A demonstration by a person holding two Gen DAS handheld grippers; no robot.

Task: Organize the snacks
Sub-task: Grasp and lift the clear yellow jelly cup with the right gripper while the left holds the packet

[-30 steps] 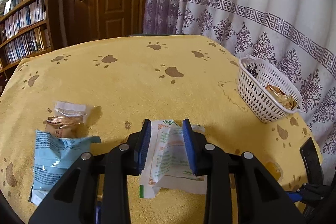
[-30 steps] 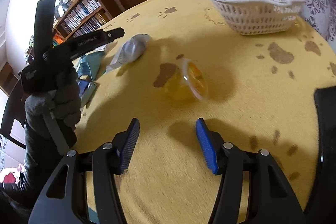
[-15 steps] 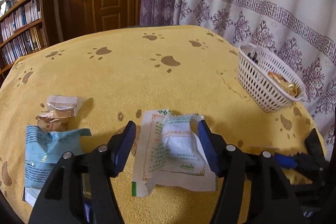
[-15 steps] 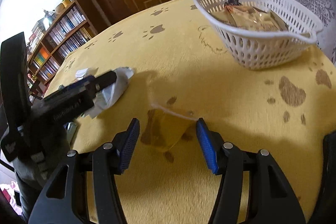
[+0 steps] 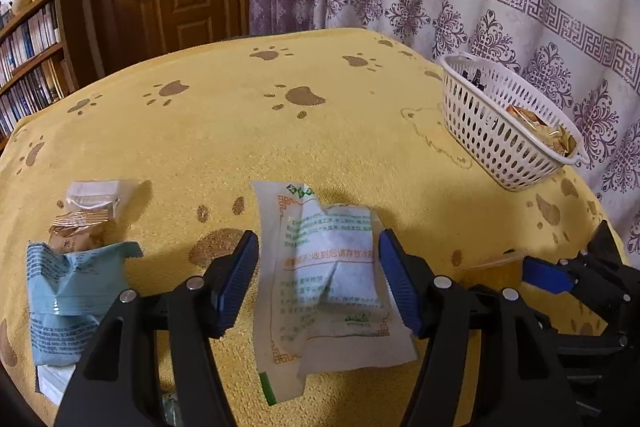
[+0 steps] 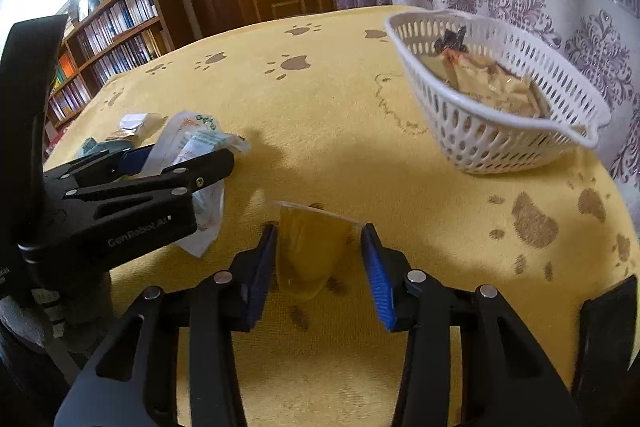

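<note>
While our left gripper [image 5: 318,281] gapes around a white packet [image 5: 328,279] on the yellow cloth [image 5: 320,131], our right gripper [image 6: 320,269] brackets a jelly cup [image 6: 310,251], unclenched; the basket [image 6: 496,139] sits beyond.

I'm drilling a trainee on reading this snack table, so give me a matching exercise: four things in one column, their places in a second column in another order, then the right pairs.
Things:
1. white packet
2. jelly cup
3. basket
4. blue packet

Places:
A. far right of the table, by the curtain
B. between the open fingers of the right gripper
C. left side of the table, next to a small brown snack
D. between the open fingers of the left gripper

Pairs: 1-D, 2-B, 3-A, 4-C
</note>
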